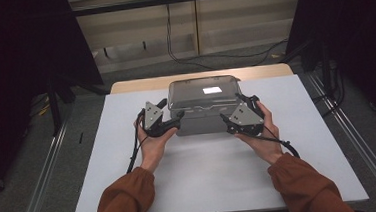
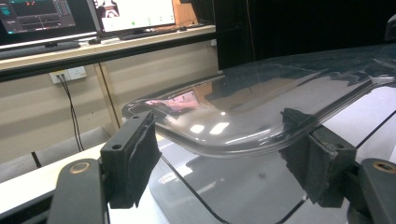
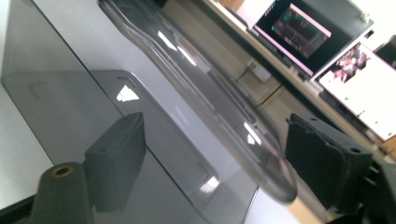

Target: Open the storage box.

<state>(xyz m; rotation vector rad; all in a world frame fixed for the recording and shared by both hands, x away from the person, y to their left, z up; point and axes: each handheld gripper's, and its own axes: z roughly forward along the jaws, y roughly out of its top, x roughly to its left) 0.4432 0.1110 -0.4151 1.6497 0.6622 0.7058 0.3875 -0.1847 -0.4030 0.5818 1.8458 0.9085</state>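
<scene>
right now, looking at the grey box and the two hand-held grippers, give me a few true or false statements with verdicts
1. The grey box carries a clear lid. True.
2. The left hand-held gripper is shut tight on the lid. False: its jaws stand open on either side of the lid's edge.
3. The right hand-held gripper is at the box's right front corner. True.
4. The box sits on the floor. False: it sits on the white table.
5. The lid lies beside the box. False: it is on top.

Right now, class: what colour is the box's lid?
The lid is clear with a smoky grey tint; the high view shows it best.
</scene>
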